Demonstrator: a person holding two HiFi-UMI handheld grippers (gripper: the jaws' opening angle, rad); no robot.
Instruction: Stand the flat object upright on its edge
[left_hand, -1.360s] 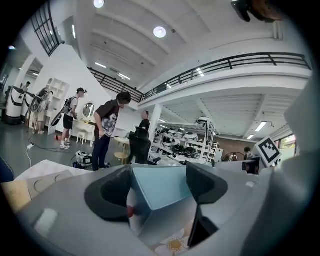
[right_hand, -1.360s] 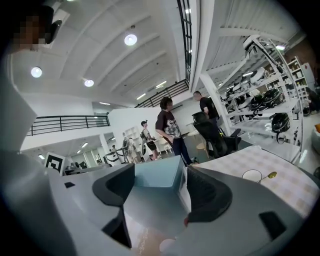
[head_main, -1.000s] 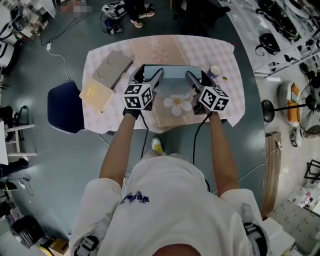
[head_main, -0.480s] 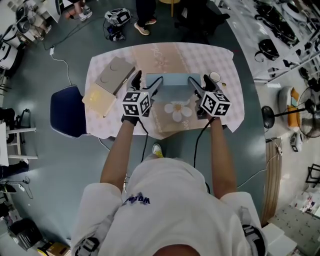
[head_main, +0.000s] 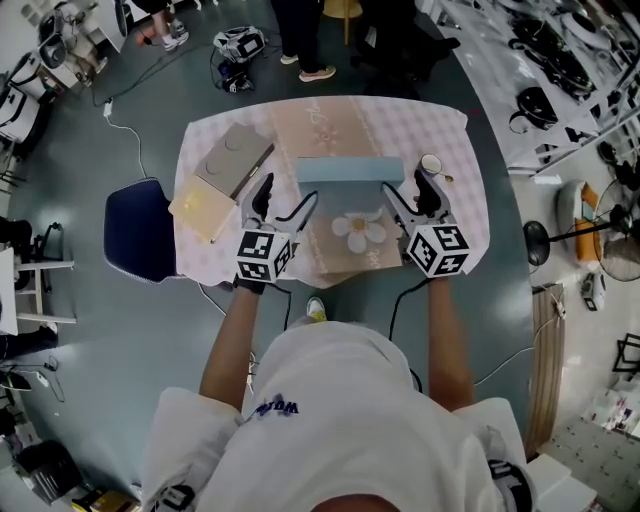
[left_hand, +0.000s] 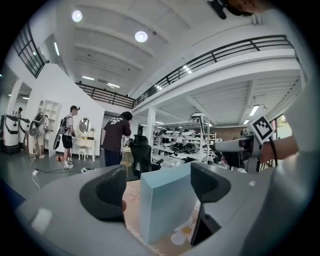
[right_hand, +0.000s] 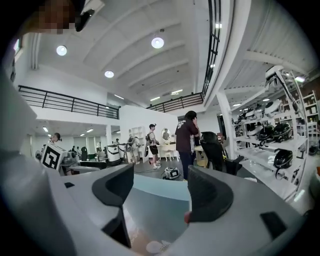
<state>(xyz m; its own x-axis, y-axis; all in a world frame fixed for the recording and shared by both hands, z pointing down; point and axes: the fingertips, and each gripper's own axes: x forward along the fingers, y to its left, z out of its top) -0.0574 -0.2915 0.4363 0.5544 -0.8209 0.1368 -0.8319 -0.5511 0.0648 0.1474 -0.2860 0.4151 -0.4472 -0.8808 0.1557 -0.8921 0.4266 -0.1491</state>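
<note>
Black moulded pads (left_hand: 111, 192) on my left gripper (left_hand: 160, 187) are drawing inward with nothing pressed between them. The pale blue rectangular slab (left_hand: 167, 205) shows in the gap, just beyond the tips and untouched. Across the table, my right gripper (right_hand: 161, 192) likewise eases its jaws together on empty air, with the same slab's long face filling the space past them.

From my head camera, the slab stands upright on its long edge across the beige centre strip of the pink checked tablecloth (head_main: 450, 130), behind a printed white daisy (head_main: 358, 231). Both grippers sit near its ends but clear of it, one to each side. I judge they are placed so to catch it should it tip. With the slab balancing on its own, the task looks done bar the retreat.

Further left lie a flat grey-brown box (head_main: 232, 155) and a flat cream box (head_main: 200, 205), and a small white cup (head_main: 431, 165) stands to the right. None of them is in play.
</note>
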